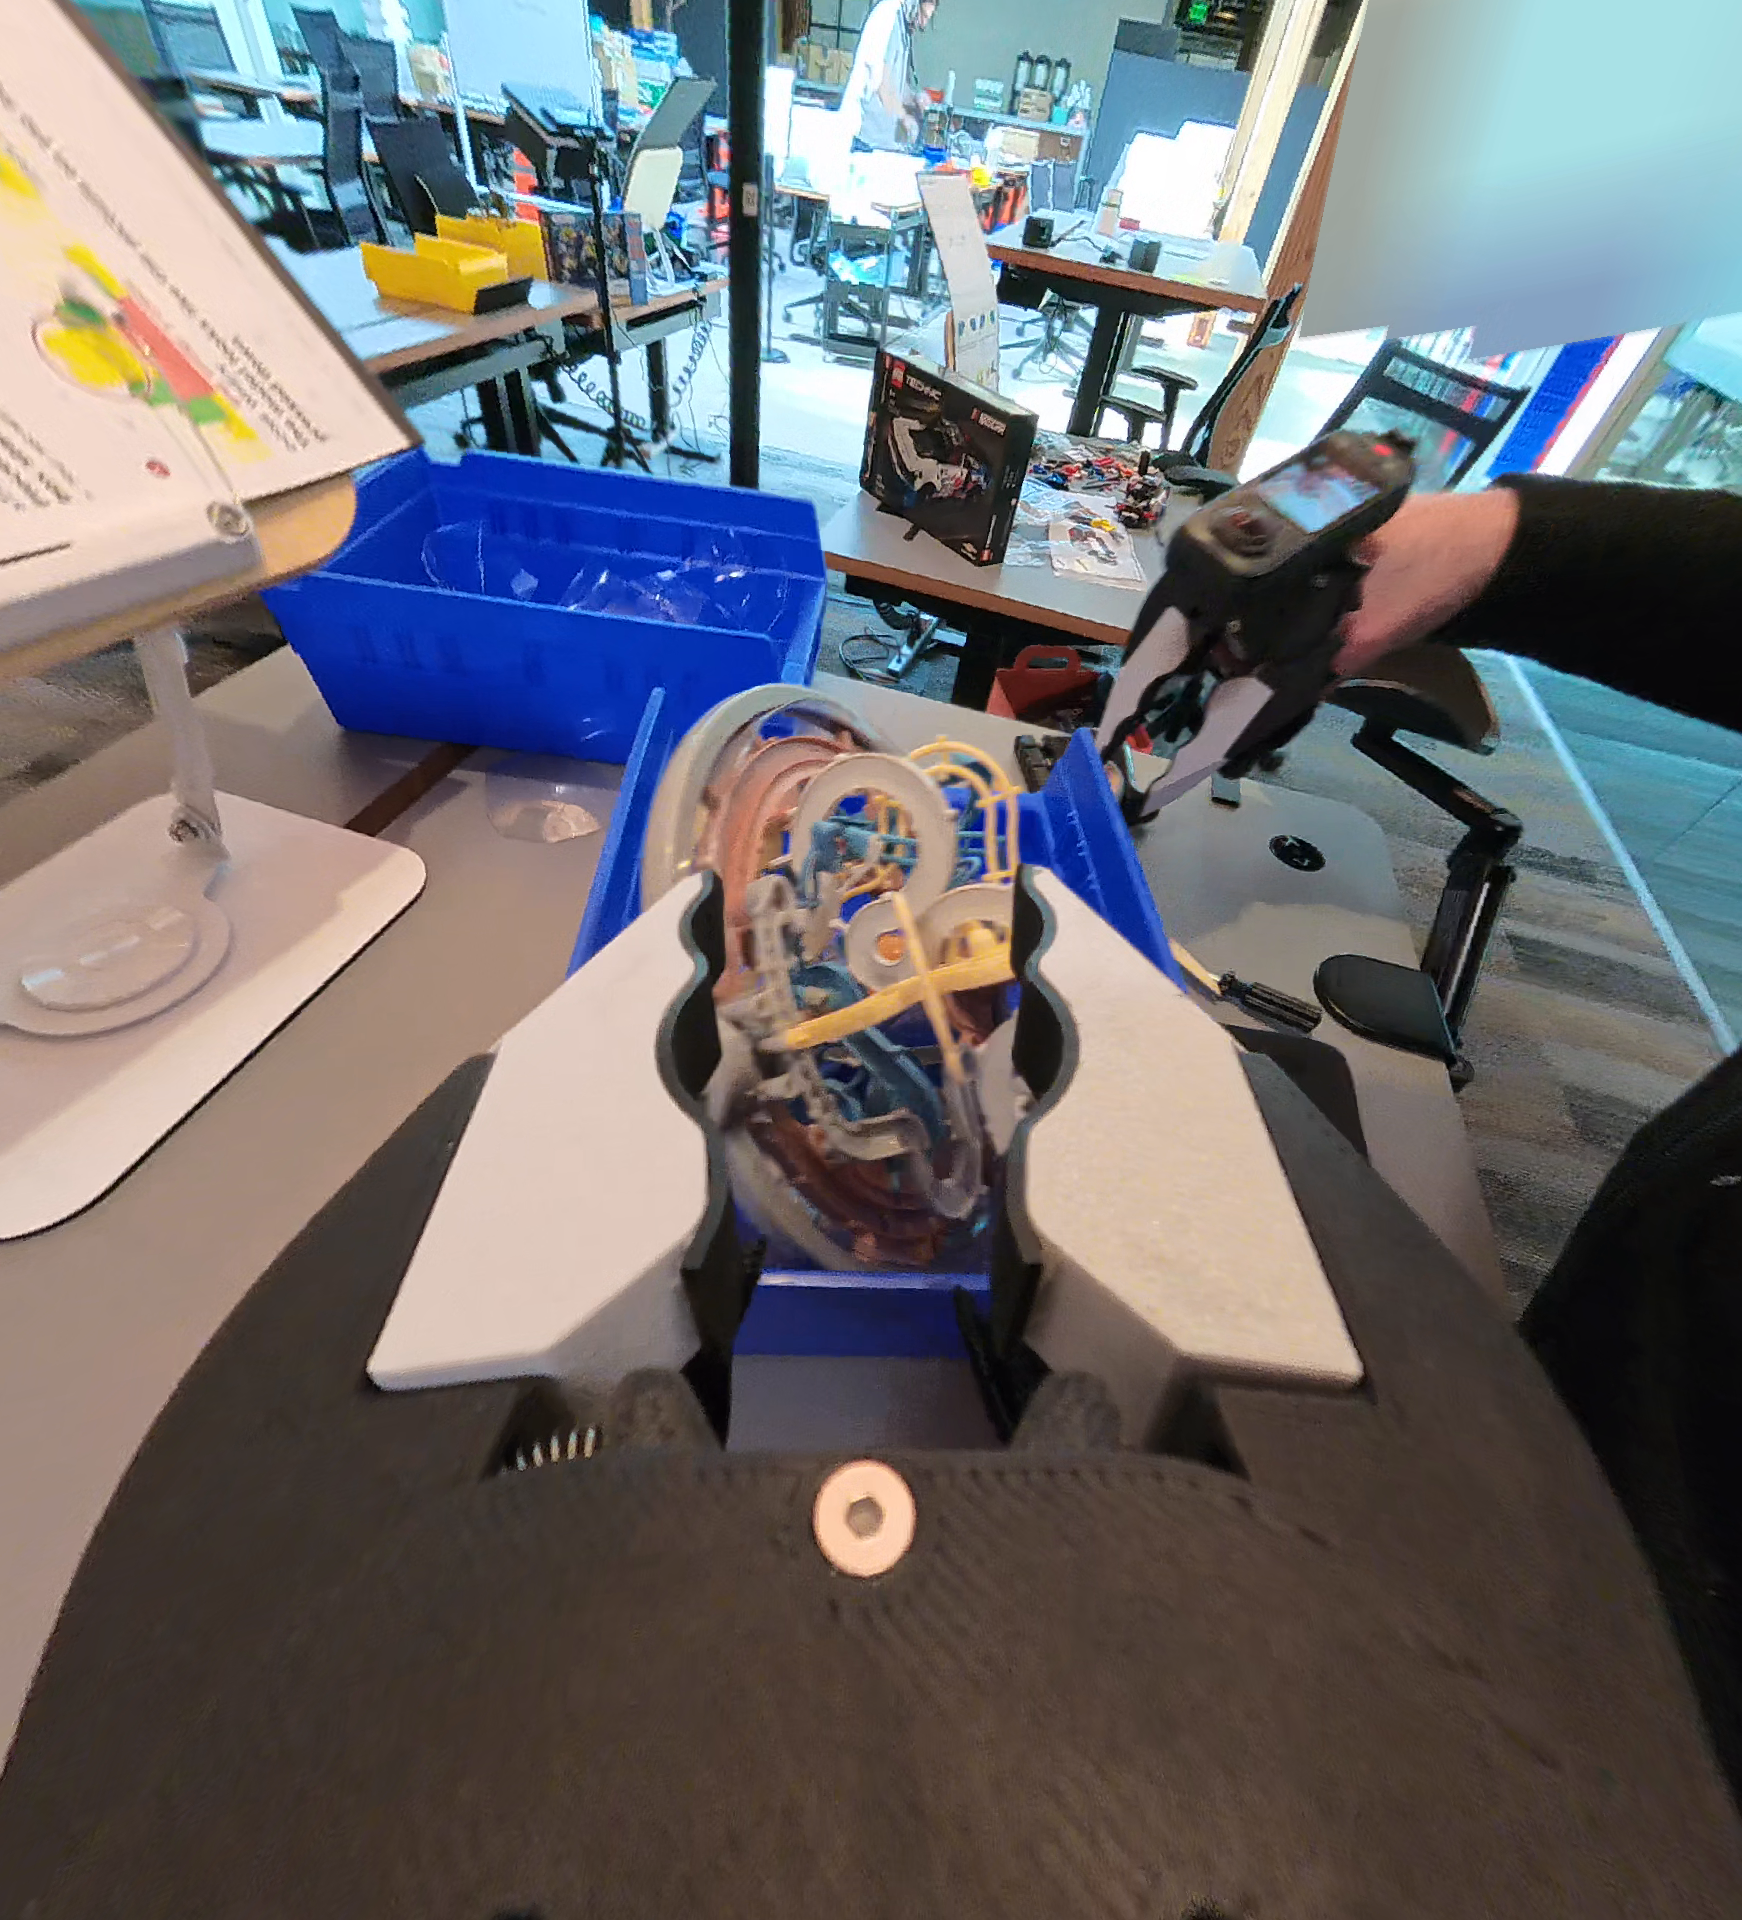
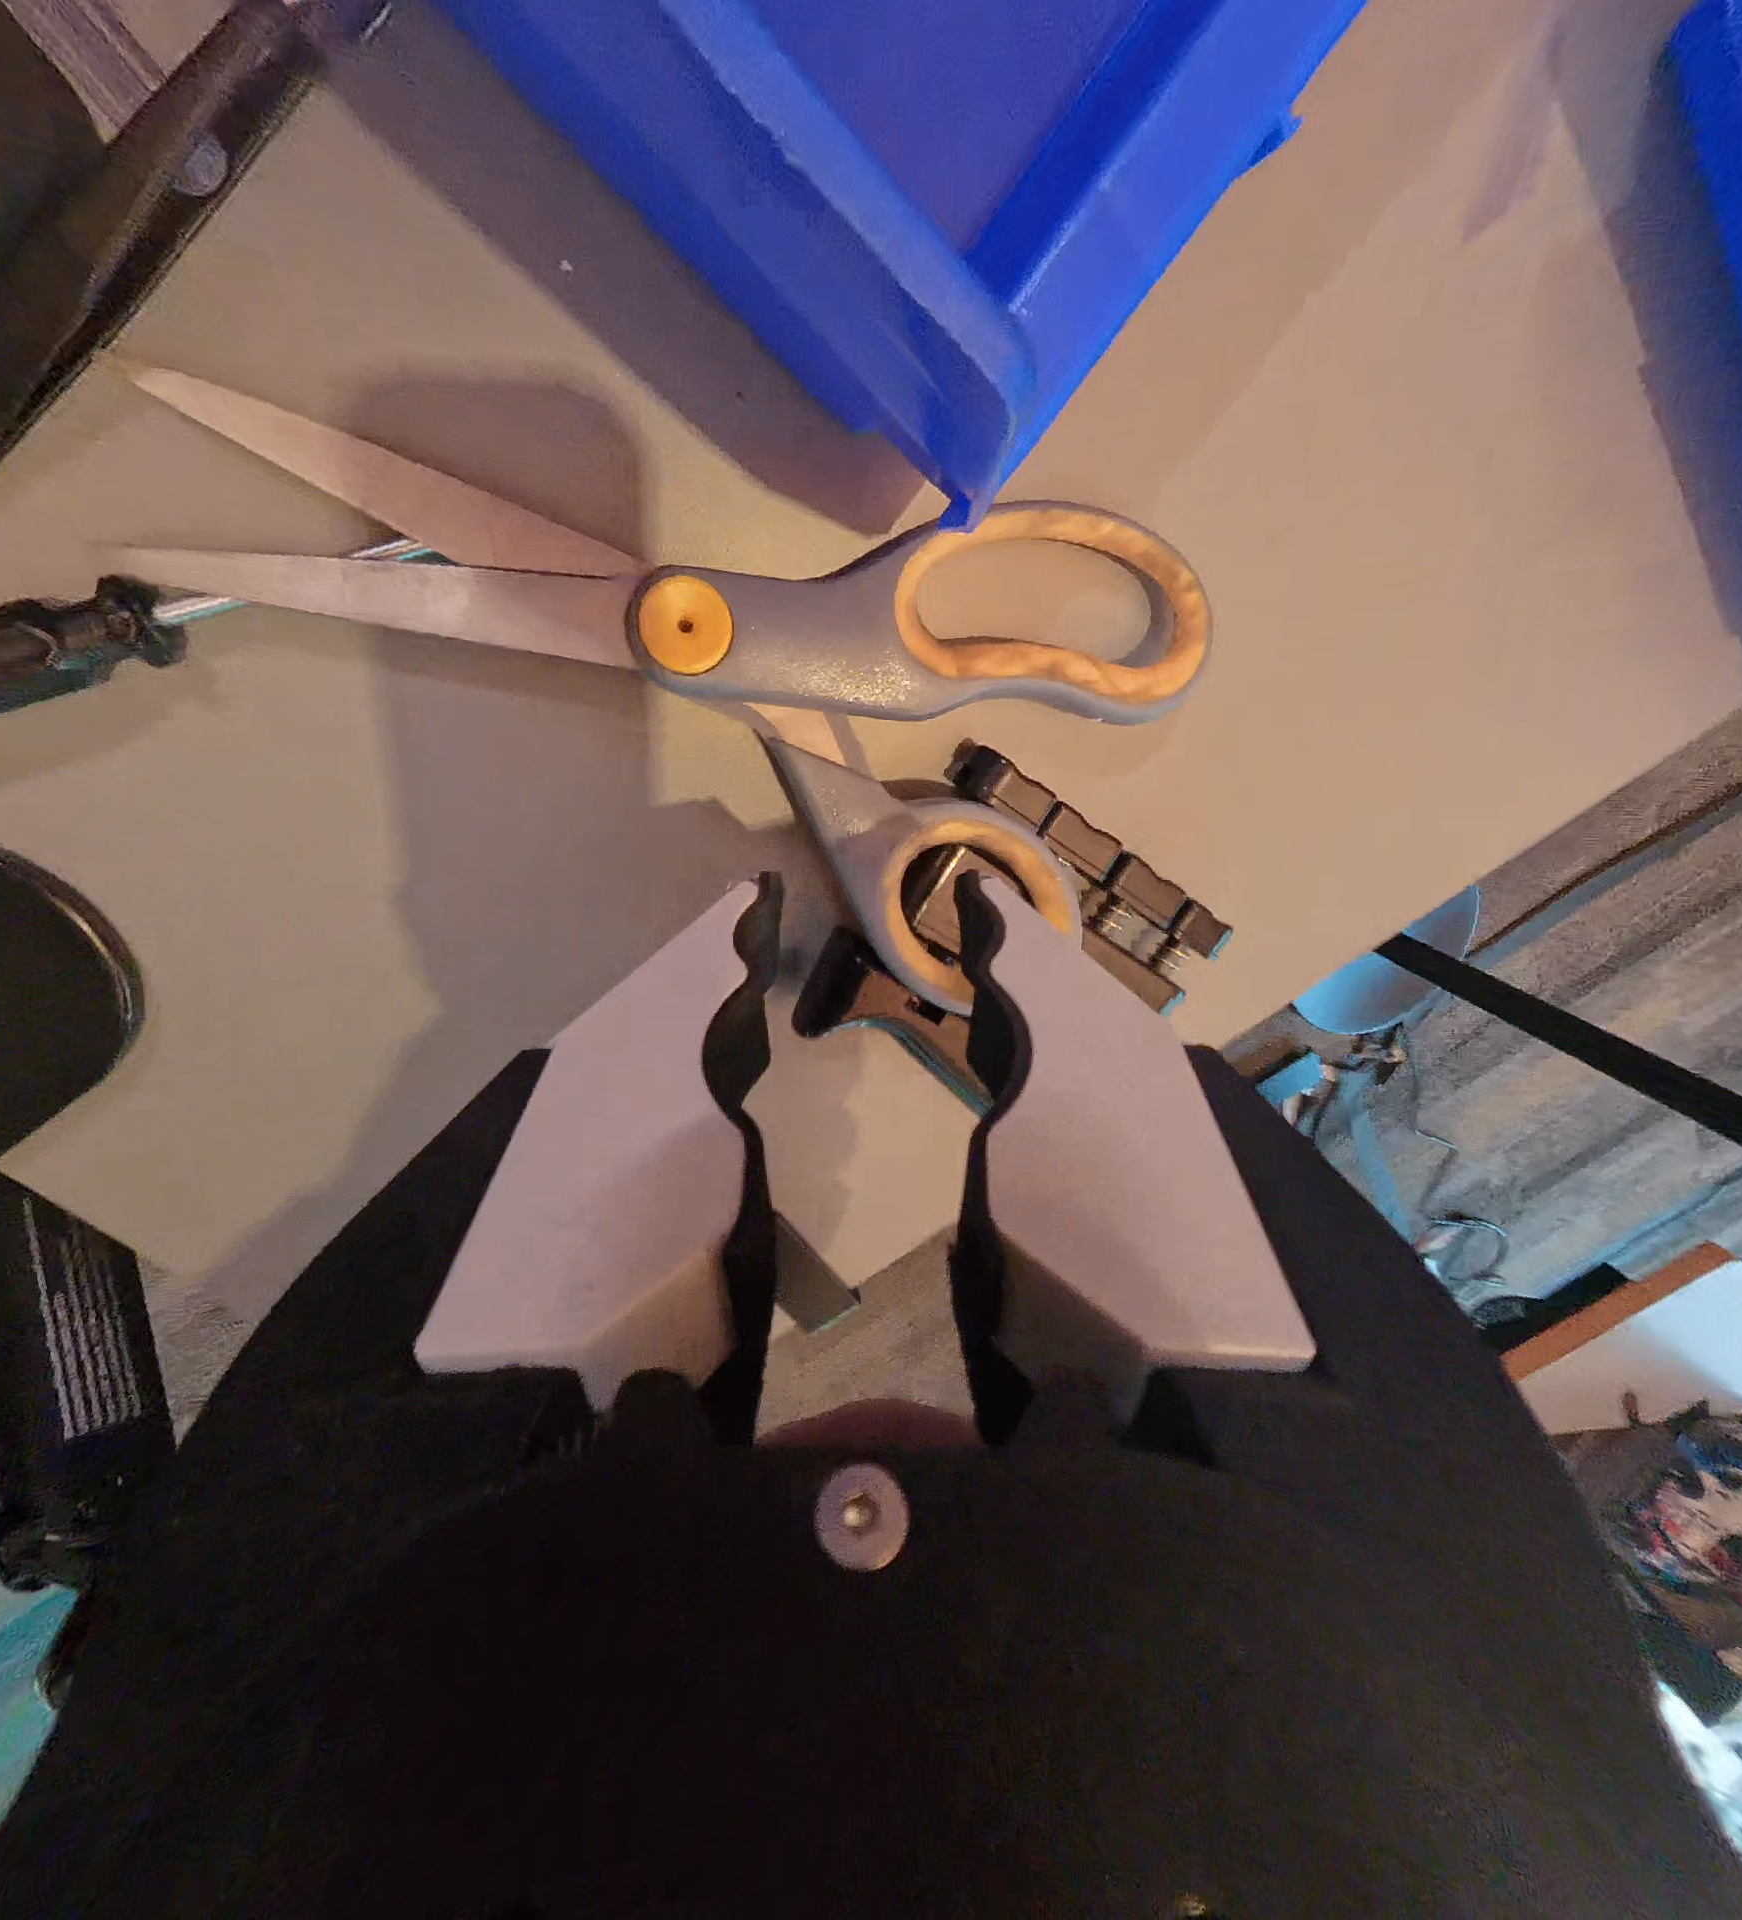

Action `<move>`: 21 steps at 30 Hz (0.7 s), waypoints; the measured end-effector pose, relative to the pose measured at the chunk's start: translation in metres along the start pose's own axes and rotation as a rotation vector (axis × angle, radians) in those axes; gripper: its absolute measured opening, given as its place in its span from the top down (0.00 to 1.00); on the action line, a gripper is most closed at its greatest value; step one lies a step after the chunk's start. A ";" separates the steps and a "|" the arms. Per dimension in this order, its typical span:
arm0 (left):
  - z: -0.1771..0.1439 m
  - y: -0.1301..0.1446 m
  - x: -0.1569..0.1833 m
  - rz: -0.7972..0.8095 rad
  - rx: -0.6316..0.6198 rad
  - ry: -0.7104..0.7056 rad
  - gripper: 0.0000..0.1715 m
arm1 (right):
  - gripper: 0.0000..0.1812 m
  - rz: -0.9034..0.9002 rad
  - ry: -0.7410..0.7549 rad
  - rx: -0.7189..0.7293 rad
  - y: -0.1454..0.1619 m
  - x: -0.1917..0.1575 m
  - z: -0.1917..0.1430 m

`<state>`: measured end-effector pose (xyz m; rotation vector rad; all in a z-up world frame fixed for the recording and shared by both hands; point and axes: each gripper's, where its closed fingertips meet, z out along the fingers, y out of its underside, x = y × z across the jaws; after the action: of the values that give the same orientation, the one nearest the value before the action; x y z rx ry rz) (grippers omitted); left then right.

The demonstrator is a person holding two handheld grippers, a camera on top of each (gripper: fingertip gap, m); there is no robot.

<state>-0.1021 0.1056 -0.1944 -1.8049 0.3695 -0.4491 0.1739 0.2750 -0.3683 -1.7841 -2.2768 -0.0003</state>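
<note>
On the left, the left gripper (image 1: 862,935) is hovering half open, holding nothing, over a blue bin (image 1: 1095,821) crammed with tangled plastic parts (image 1: 846,935). To the right, the right gripper (image 2: 862,914) is reaching open, one fingertip poking inside the near handle loop of the scissors (image 2: 805,644), lying open beside the bin.

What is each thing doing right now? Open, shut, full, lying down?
Left claw: open, over the small bin, touching nothing.
Right claw: open, one finger poked through the scissors' small handle loop.
Scissors: lying flat on the table, blades apart.
Small blue bin: heaped with plastic part frames.
Large blue bin: holding clear plastic pieces.
Instruction sheet: propped on a tilted stand.
</note>
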 end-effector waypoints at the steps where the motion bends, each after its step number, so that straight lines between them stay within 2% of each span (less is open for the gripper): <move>1: -0.002 -0.003 0.008 0.006 0.009 -0.003 0.69 | 0.84 0.014 -0.016 -0.006 0.001 0.001 0.005; 5: -0.003 -0.010 0.043 -0.009 0.058 0.012 0.71 | 0.91 0.001 -0.040 -0.046 0.008 0.000 0.020; 12: 0.016 -0.013 0.106 -0.080 0.101 0.115 0.73 | 0.93 -0.012 -0.043 -0.015 0.007 0.000 0.024; 17: 0.054 0.010 0.168 -0.014 -0.003 0.215 0.75 | 0.93 -0.003 -0.036 -0.002 0.008 -0.001 0.024; 21: 0.077 0.027 0.195 -0.018 -0.062 0.251 0.76 | 0.91 0.016 -0.049 0.026 0.007 -0.003 0.024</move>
<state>0.1053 0.0715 -0.2178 -1.8175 0.5459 -0.6859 0.1763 0.2777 -0.3927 -1.8081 -2.2852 0.0767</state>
